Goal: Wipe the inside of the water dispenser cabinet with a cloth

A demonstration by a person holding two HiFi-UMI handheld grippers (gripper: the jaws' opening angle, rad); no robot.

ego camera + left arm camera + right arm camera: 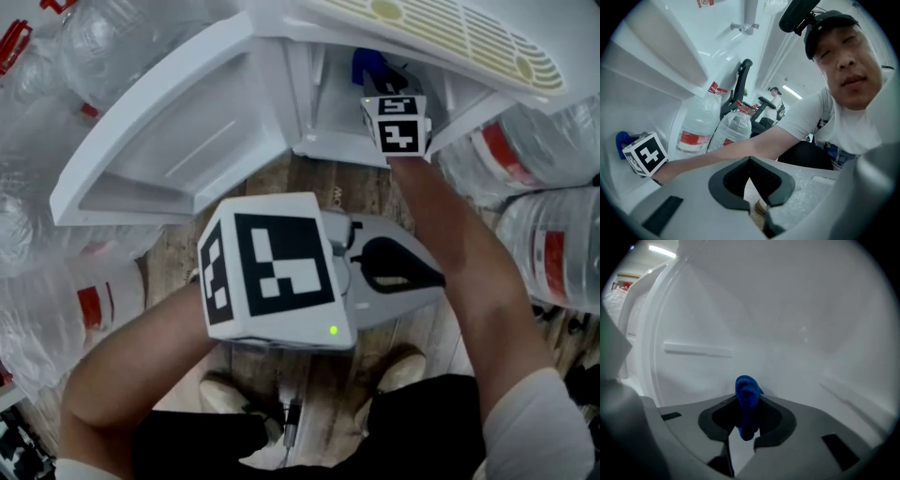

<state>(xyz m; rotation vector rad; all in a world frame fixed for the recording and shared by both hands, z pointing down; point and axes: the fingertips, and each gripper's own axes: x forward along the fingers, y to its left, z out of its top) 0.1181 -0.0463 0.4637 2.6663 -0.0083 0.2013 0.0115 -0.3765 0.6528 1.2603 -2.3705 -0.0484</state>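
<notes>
Right gripper, clamped on a blue cloth, reaches inside the white cabinet; left gripper hangs outside, jaws together, empty.

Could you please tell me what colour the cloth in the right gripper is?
Blue; the cloth shows best in the right gripper view.

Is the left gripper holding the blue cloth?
No, the blue cloth is pinched in the right gripper; the left gripper holds nothing.

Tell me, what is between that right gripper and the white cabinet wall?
Only the blue cloth, pinched in the right gripper, as the right gripper view shows.
</notes>
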